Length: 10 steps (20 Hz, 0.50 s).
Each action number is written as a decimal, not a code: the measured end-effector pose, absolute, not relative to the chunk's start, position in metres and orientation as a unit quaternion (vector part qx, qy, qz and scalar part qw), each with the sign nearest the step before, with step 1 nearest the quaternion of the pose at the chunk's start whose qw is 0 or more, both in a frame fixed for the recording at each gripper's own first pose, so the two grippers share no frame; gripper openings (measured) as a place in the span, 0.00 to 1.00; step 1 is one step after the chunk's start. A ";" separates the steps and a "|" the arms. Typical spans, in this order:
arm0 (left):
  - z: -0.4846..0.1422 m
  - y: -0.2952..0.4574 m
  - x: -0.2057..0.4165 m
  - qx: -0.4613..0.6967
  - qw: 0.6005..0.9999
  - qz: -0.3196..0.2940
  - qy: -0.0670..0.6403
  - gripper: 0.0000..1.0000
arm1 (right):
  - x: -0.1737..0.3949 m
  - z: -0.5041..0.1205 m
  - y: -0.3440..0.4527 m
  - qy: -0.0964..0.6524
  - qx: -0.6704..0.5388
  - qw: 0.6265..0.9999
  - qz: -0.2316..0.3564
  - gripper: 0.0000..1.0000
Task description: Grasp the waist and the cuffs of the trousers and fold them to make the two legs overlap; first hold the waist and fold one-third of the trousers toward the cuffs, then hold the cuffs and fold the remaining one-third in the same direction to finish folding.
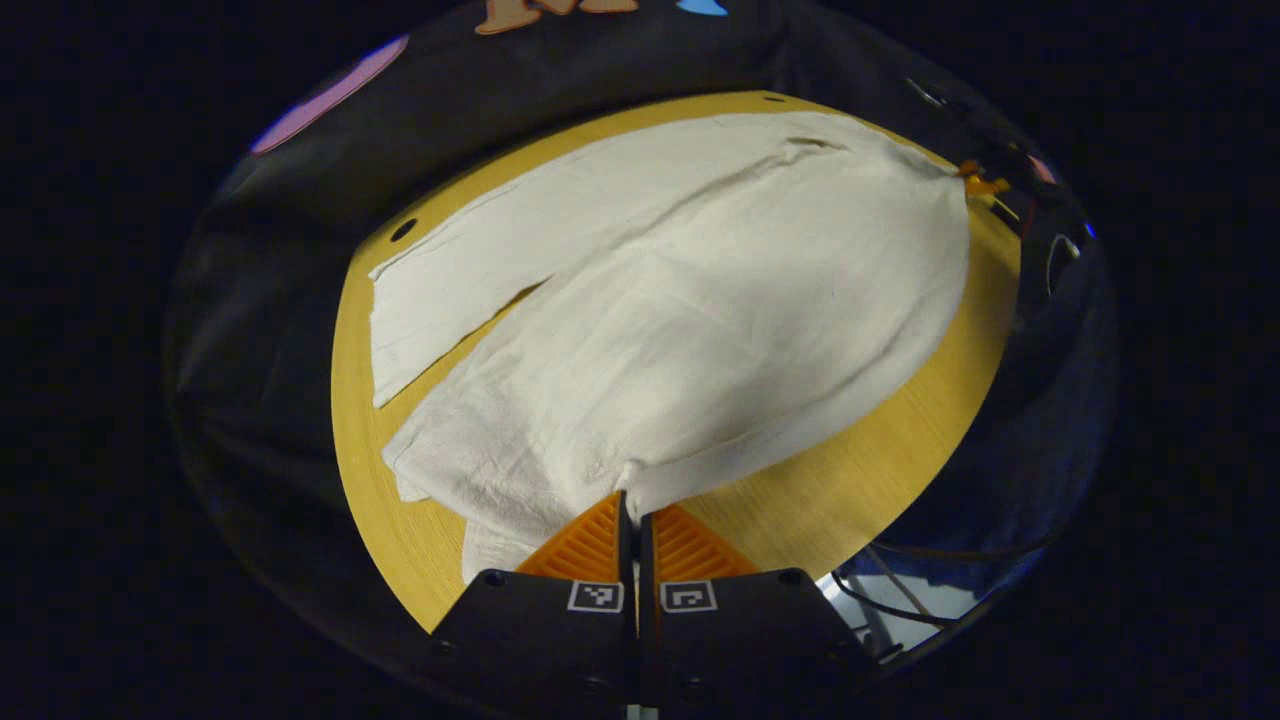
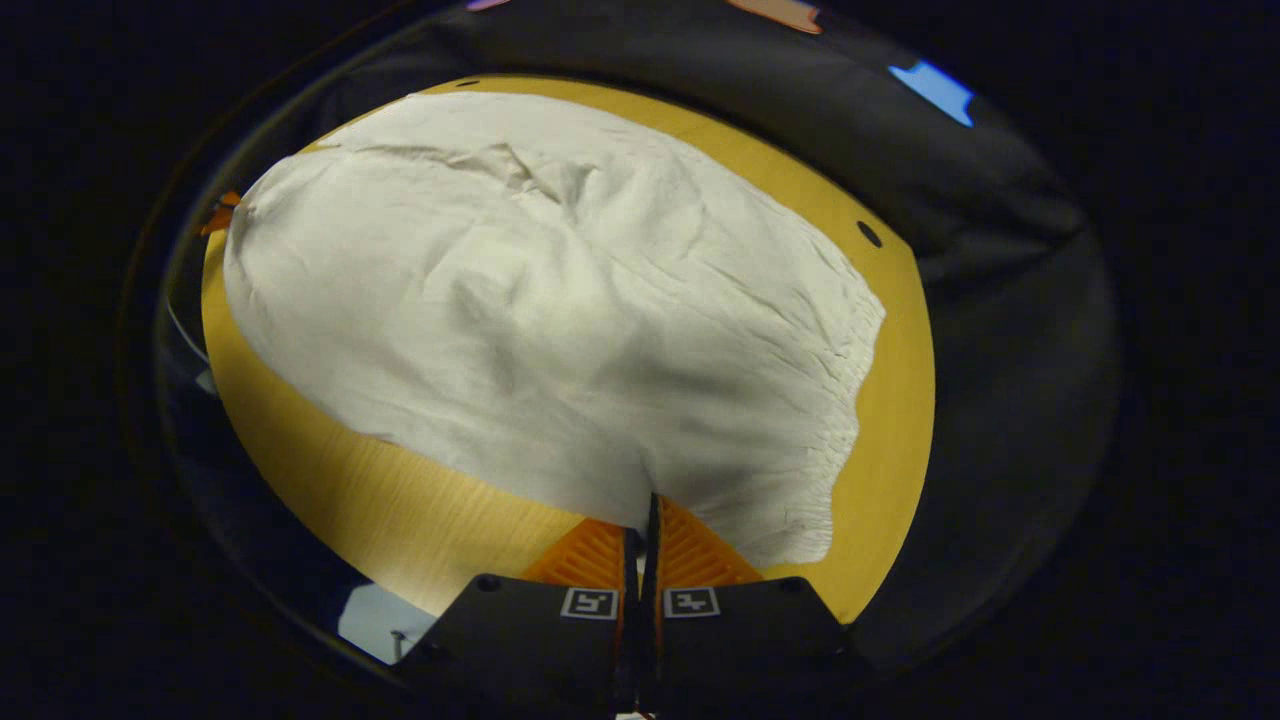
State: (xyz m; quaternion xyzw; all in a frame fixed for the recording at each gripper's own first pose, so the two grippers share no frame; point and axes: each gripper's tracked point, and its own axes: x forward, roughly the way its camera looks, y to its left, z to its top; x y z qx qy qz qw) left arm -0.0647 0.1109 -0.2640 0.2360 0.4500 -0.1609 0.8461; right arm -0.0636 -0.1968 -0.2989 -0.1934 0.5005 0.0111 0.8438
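— So, why does each gripper pinch the near edge of the trousers (image 1: 680, 320) like that?

— I think it is for the first fold, leg over leg. The left gripper (image 1: 630, 505) has its two fingers closed on the hem side of the near leg, close to the cuffs. The right gripper (image 2: 645, 520) has its fingers pressed together on the cloth near the gathered waist (image 2: 850, 400). Held at both ends, the leg can travel as one straight line.

— And where do the trousers lie now?

— Spread on the round wooden table (image 1: 880, 470), the two legs still apart at the cuffs, so I judge the overlap is not yet made.

— How do the hands stand?

— Both grippers are low, almost level with the table, pointing across the cloth from the near side. The right gripper is also seen small at the far edge in the left gripper view.
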 end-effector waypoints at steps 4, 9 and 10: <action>-0.226 0.099 -0.022 0.136 0.907 -0.095 0.387 0.00 | -0.037 -0.262 -0.195 0.431 -0.110 0.893 -0.070 0.02; -0.156 0.092 0.043 0.062 0.954 -0.036 0.291 0.00 | 0.002 -0.206 -0.204 0.353 -0.048 0.926 -0.121 0.02; -0.142 0.091 0.058 0.055 0.959 -0.024 0.278 0.00 | 0.013 -0.197 -0.204 0.340 -0.040 0.931 -0.129 0.02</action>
